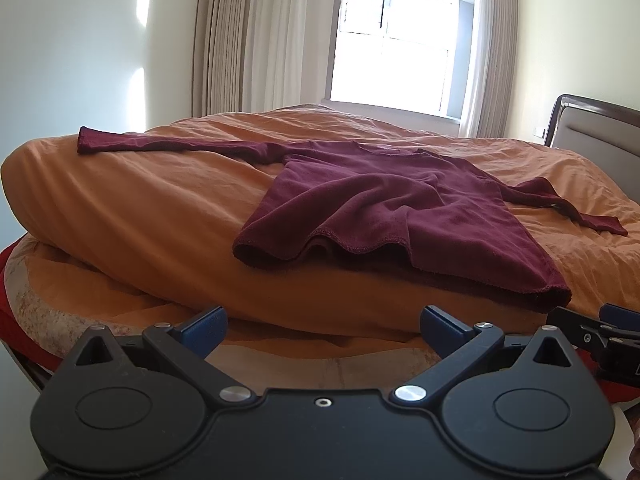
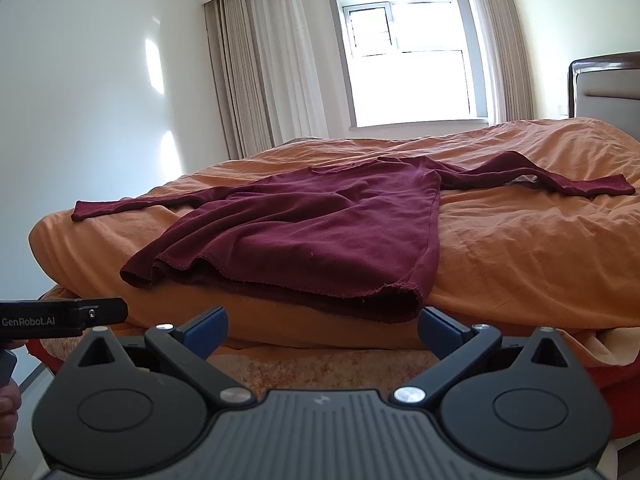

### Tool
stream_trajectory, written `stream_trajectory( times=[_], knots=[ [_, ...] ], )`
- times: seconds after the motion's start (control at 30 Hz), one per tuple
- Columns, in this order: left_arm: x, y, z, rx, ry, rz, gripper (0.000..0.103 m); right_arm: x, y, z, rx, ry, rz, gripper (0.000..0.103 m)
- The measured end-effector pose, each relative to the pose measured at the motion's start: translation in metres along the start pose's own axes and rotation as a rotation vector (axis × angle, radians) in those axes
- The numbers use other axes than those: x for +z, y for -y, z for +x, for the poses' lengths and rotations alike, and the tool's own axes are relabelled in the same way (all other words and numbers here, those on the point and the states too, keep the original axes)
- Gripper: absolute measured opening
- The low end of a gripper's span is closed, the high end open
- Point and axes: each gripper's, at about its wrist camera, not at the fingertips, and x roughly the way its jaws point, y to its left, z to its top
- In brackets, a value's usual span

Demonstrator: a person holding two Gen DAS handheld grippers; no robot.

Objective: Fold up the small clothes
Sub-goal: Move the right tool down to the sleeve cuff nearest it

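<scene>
On the orange duvet (image 1: 140, 200), seen from the left wrist, a maroon shirt (image 1: 380, 208) lies flat with both long sleeves stretched out to the sides. Its hem faces the camera and hangs just over the duvet's near edge, rippled and partly lifted. The left gripper (image 1: 323, 326) sits low before the bed with its blue-tipped fingers (image 1: 204, 326) spread wide, holding nothing and short of the hem. At the right edge the right gripper (image 1: 600, 330) shows in part, also below the bed's edge. Behind the bed are a bright window (image 1: 396, 44), beige curtains (image 1: 248, 36) and a headboard (image 1: 596, 128) at right.

From the right wrist, the shirt (image 2: 320, 232) lies a little left of centre on the duvet (image 2: 540, 240), its near right hem corner just above the right gripper (image 2: 323, 326). That gripper's fingers (image 2: 440, 326) are spread wide and empty, apart from the cloth. The left gripper's black body (image 2: 64, 316) reaches in from the left edge; whether it is spread cannot be told from this view. Window (image 2: 408, 64), curtains (image 2: 264, 72) and headboard (image 2: 608, 84) stand behind.
</scene>
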Motion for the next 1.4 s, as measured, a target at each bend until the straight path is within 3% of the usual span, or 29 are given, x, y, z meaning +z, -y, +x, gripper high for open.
stream_trajectory(
  times=[0.37,0.73,1.13,1.4],
  knots=[
    [0.014,0.008,0.028,0.012,-0.077,0.023,0.102,0.023,0.018,0.019,0.006,-0.09,0.011,0.103],
    [0.073,0.019,0.058,0.025,-0.031,0.037,0.102,0.071,0.063,0.054,-0.214,-0.101,0.067,0.103],
    [0.128,0.052,0.11,-0.002,-0.032,0.075,0.102,0.095,0.125,0.092,-0.279,-0.08,0.13,0.103],
    [0.144,0.095,0.155,-0.032,-0.067,0.107,0.102,0.102,0.165,0.122,-0.322,-0.079,0.151,0.103]
  ],
)
